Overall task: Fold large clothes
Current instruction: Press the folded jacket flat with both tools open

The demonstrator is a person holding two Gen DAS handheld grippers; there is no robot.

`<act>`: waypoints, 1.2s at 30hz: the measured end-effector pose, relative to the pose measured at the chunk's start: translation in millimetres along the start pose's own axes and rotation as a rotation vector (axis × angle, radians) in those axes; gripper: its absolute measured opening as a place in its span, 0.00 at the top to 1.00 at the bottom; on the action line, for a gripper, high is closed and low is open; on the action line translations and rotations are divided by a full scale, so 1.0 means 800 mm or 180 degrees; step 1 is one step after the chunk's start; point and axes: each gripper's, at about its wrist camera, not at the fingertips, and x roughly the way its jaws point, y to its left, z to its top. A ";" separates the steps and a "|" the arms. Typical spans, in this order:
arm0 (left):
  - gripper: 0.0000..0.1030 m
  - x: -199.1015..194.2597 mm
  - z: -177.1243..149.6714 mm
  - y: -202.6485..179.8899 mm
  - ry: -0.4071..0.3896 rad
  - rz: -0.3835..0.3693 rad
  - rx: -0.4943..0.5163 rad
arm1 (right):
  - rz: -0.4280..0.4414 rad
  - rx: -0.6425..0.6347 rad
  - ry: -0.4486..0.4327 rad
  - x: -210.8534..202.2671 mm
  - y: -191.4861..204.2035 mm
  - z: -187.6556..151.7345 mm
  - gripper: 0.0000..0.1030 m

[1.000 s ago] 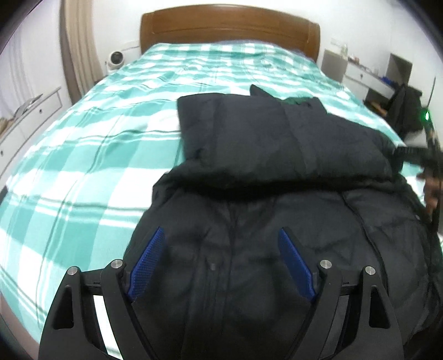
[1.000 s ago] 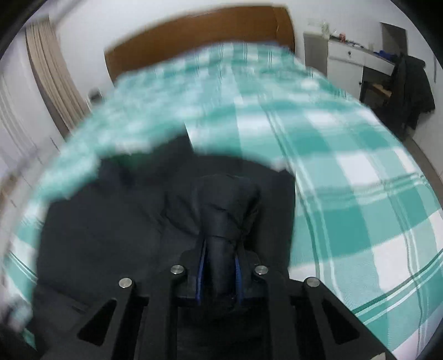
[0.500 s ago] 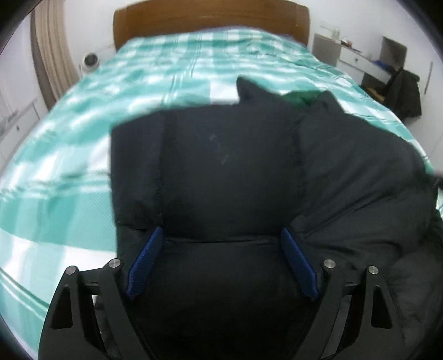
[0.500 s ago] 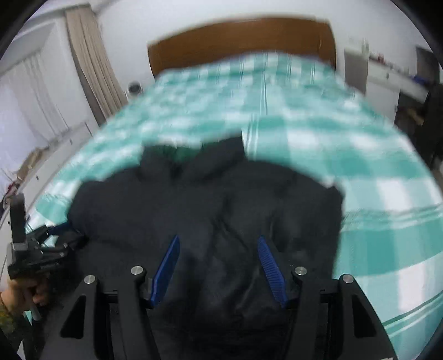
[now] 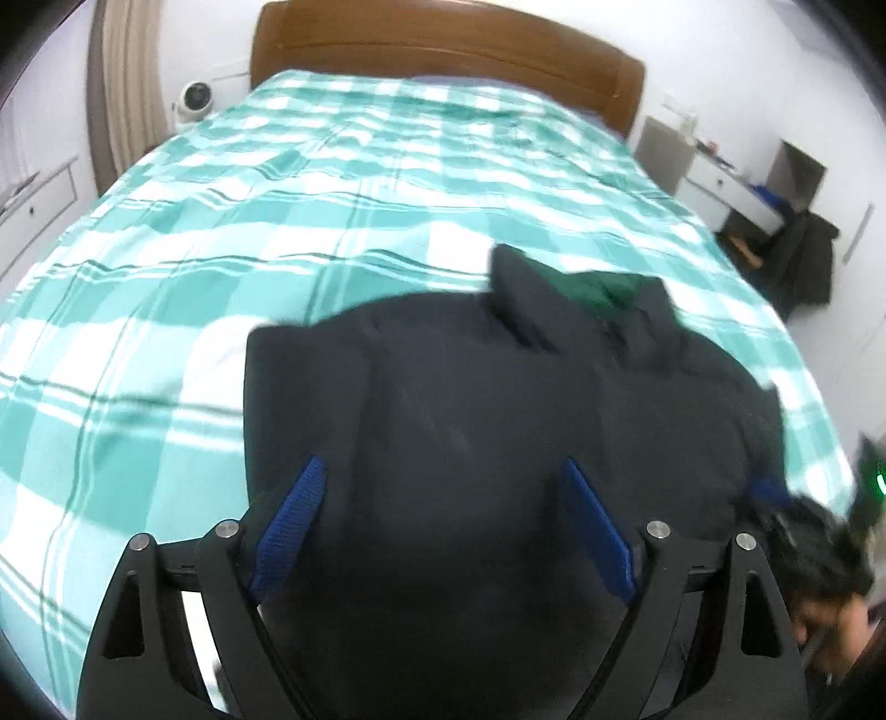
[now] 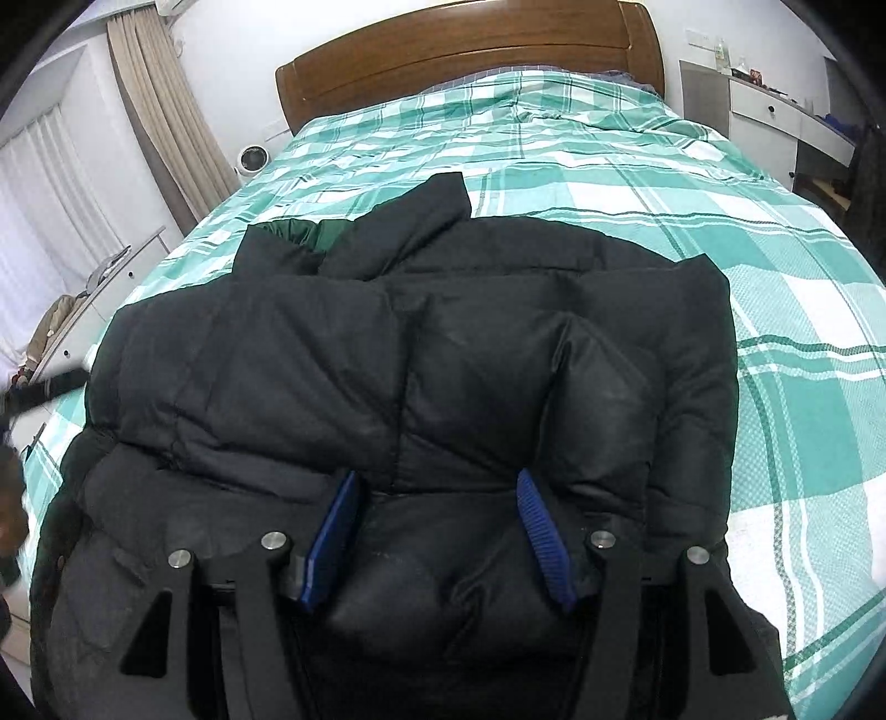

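A black puffer jacket (image 6: 421,360) with a green lining at the collar lies partly folded on the bed, sleeves laid over its body. It also fills the lower half of the left wrist view (image 5: 498,421). My left gripper (image 5: 443,526) is open, its blue pads spread just over the jacket's near part. My right gripper (image 6: 437,531) is open over the jacket's near fold and holds nothing. The right gripper and hand show blurred at the right edge of the left wrist view (image 5: 803,531).
The bed (image 6: 637,160) has a teal and white checked cover and a wooden headboard (image 6: 470,50). A white fan (image 5: 194,99) and drawers stand on the left. A white desk (image 5: 736,188) and a dark coat on a chair (image 5: 803,260) stand on the right.
My right gripper let go of the jacket fabric, opened, and now hovers over the fold. My left gripper stayed open and moved forward over the jacket.
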 end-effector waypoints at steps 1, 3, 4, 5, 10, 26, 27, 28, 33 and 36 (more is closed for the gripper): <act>0.15 0.019 0.007 0.005 0.0033 0.0078 -0.0026 | 0.0003 0.0002 -0.0011 0.000 0.000 -0.001 0.41; 0.11 0.056 0.013 0.017 0.0163 0.0160 -0.0111 | 0.0013 0.0006 -0.0029 -0.001 -0.001 -0.002 0.41; 0.09 0.078 0.011 0.026 0.0264 0.0152 -0.0202 | 0.0020 0.0002 -0.0040 0.000 -0.001 -0.003 0.41; 0.05 0.093 0.007 0.034 0.0293 0.0131 -0.0292 | 0.0034 -0.0004 -0.0058 -0.001 0.000 -0.003 0.41; 0.03 0.100 0.009 0.031 0.0309 0.0220 -0.0320 | 0.0027 -0.0024 -0.0093 0.002 0.000 -0.007 0.41; 0.00 0.045 -0.066 0.057 0.0398 -0.0120 -0.0536 | 0.0006 -0.0033 -0.0136 0.001 -0.001 -0.012 0.41; 0.00 0.053 -0.066 0.065 0.0444 -0.0205 -0.0629 | 0.0000 -0.0035 -0.0138 0.002 -0.001 -0.012 0.41; 0.00 0.056 -0.065 0.069 0.0452 -0.0249 -0.0683 | -0.0015 -0.0042 -0.0142 0.002 0.000 -0.012 0.41; 0.03 0.007 -0.075 0.044 0.0314 -0.0024 -0.0435 | -0.0043 -0.0054 -0.0178 -0.003 0.001 -0.011 0.41; 0.03 -0.042 -0.099 0.029 0.0191 0.0003 -0.0151 | -0.0021 -0.0045 -0.0095 -0.014 0.000 -0.008 0.41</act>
